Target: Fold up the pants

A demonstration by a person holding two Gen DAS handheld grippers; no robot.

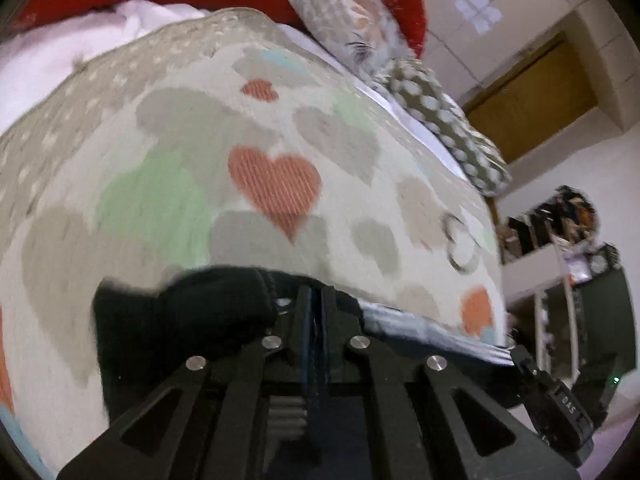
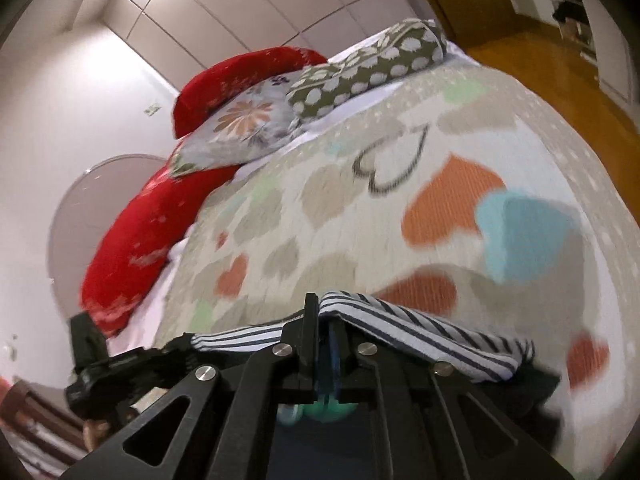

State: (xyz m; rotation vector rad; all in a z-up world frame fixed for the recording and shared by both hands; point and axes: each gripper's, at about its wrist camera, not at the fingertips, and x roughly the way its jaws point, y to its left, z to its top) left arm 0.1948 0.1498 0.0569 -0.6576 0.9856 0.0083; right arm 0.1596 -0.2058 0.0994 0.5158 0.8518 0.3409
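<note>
Pants (image 2: 420, 328) hang between the two claws, low over a bed (image 2: 400, 184) covered by a bedspread printed with hearts. Seen from the right wrist, the right claw (image 2: 320, 316) is closed on a fold of the black-and-white striped cloth, which drapes away to both sides of the jaws; its far right end goes dark and blurs out, so where the fabric stops there is hard to say. Seen from the left wrist, the left claw (image 1: 316, 300) is also closed tight, with the fabric caught in it — a dark bunched part (image 1: 180, 320) spreads left of the jaws, and a pale striped strip runs off to the right toward the other claw, whose black body shows at the lower right edge. How much cloth sits between the pads cannot be made out, since the jaws hide it. Both pictures are smeared, and the lower part of the pants is cut off behind the claw frames. At the head of the bed lie a red pillow (image 2: 136, 240), a flowered pillow (image 2: 240, 128) and a green spotted pillow (image 2: 360, 68) — the red one is partly hidden under the others.
</note>
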